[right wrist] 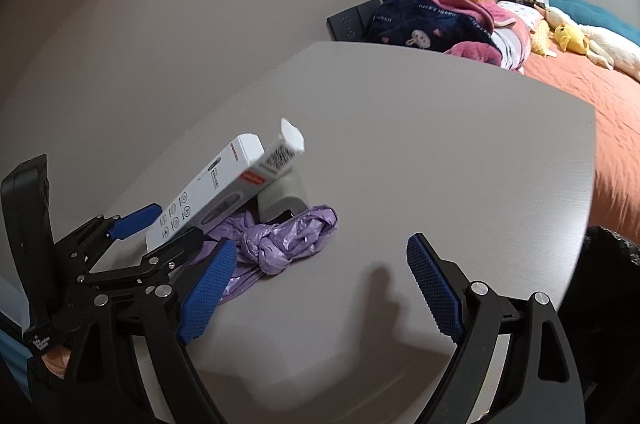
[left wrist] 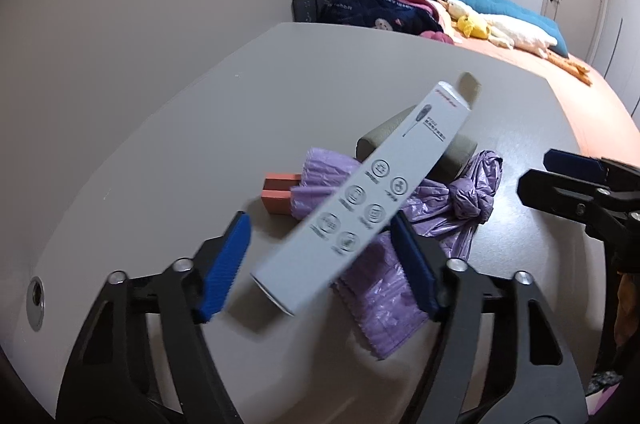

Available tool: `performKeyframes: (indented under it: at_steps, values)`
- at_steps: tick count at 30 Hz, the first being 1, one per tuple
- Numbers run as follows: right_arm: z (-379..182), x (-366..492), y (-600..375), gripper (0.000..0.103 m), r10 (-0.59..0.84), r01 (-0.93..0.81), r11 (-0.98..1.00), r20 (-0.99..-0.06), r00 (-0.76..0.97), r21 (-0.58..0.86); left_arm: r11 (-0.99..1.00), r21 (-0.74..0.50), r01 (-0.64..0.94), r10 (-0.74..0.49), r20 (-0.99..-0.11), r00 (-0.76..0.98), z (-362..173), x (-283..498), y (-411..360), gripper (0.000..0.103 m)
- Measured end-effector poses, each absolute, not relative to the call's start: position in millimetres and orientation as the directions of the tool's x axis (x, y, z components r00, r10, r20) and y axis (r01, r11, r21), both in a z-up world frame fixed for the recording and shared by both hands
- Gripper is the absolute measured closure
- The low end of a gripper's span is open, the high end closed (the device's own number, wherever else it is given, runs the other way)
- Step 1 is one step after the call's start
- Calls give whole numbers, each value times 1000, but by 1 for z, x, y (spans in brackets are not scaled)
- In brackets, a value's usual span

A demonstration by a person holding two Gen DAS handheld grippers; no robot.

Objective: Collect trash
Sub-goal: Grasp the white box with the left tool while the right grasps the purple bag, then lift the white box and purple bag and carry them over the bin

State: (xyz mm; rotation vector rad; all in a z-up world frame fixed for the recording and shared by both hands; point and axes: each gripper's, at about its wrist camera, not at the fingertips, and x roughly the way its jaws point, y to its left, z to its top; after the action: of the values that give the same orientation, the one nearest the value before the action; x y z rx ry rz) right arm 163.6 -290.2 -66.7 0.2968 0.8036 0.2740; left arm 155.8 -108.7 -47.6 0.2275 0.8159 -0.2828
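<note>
A long white carton point(left wrist: 362, 200) with printed icons lies tilted between the wide-apart blue pads of my left gripper point(left wrist: 326, 266); the right pad point(left wrist: 412, 264) is next to it, and the left pad stands clear. The carton is blurred. It also shows in the right wrist view point(right wrist: 224, 190), propped over a grey object point(right wrist: 282, 198). Beneath it lies a knotted purple trash bag point(left wrist: 452, 208), also in the right wrist view point(right wrist: 280, 240). My right gripper point(right wrist: 316, 288) is open and empty over the bare table, right of the pile.
A small orange box point(left wrist: 276, 192) lies left of the bag on the grey table point(left wrist: 180, 128). A round cable hole point(left wrist: 36, 296) is at the table's left. Behind the table's far edge is a bed point(right wrist: 600, 96) with clothes and plush toys.
</note>
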Motion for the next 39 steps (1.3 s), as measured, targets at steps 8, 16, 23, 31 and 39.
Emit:
performKeyframes:
  at_steps: [8,16,23,31,39]
  values:
    - [-73,180,-272,15,364,-142,922,-681,636,360,938,59,341,-191,-733,653,-46,155,-104,69]
    - [-76,187,-254,42,354,-166,931,-701,619,324,947,43,319,-195,-713,673,-38,153,-95,75]
    - [-70,179,-247,89,390,-227,920,-684,616,320,957,37,289,-186,-685,704,-26,150,-86,76]
    - [-64,171,-251,90,404,-243,914,-672,621,325,964,48,263,-164,-672,722,-18,146,-82,76]
    - [-47,160,-262,90,406,-243,912,-645,648,330,964,46,262,-167,-660,732,-9,134,-87,76]
